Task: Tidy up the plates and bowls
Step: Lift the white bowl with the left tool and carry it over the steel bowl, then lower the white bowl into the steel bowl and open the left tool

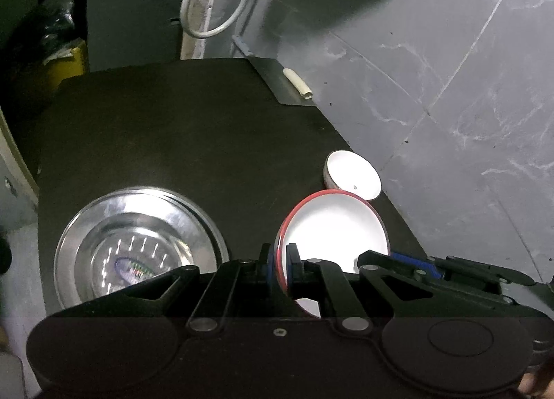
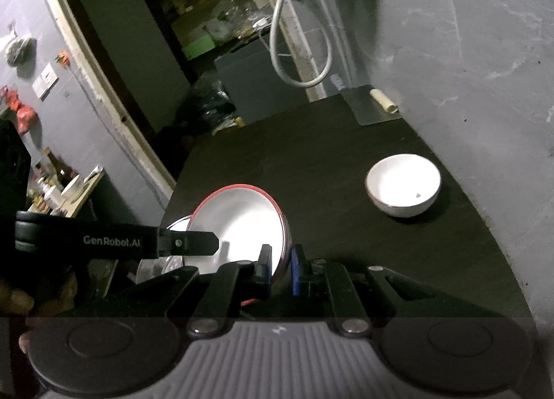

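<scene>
While both clamp red-rimmed bowl (image 1: 332, 229) | left gripper (image 1: 280, 271), right gripper (image 2: 280, 269) hide its near rim

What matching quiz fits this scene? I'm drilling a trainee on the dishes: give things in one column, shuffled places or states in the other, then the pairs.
Things:
1. Red-rimmed plate
2. Steel plate
3. White bowl
4. Paper roll

States:
A. Flat on the table, untouched
B. Upright near the wall-side table edge
C. Pinched at its rim by both tongs
D. Lying at the far corner by the wall

Pairs: 1-C, 2-A, 3-B, 4-D
</scene>
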`<state>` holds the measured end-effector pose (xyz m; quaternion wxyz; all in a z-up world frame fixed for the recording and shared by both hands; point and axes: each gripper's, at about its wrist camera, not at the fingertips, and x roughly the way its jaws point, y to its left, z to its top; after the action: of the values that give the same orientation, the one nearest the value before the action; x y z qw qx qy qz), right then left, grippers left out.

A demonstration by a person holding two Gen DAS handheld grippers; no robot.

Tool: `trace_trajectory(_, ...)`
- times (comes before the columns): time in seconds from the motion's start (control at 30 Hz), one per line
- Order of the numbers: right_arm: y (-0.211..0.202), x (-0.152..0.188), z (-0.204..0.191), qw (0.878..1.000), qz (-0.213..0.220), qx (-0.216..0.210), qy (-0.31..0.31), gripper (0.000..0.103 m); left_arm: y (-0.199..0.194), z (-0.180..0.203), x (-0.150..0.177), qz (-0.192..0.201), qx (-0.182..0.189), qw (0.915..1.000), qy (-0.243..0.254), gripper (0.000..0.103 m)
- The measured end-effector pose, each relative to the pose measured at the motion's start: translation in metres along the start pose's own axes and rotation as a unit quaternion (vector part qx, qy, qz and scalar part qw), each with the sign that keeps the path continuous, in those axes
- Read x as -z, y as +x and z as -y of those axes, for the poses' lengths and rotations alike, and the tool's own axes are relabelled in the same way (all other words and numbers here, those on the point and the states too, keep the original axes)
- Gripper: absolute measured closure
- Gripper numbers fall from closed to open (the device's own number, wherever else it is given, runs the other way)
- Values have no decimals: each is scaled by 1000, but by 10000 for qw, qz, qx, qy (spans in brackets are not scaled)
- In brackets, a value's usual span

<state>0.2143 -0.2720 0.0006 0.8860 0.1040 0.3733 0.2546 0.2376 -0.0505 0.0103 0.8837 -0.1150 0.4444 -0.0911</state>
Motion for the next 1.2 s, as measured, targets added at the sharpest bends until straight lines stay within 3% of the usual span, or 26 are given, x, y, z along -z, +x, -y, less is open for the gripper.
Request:
trace_trajectory(0.6,-14,24,-18,9964,-598,-423,-416,90,-16,-13,41,-376,-95,9986,-354,96)
trace_trajectory(1.2,-6,40,-23,9895,-1227,-504,-576,90,-10,-11,64,-935,-252,9949,-269,96)
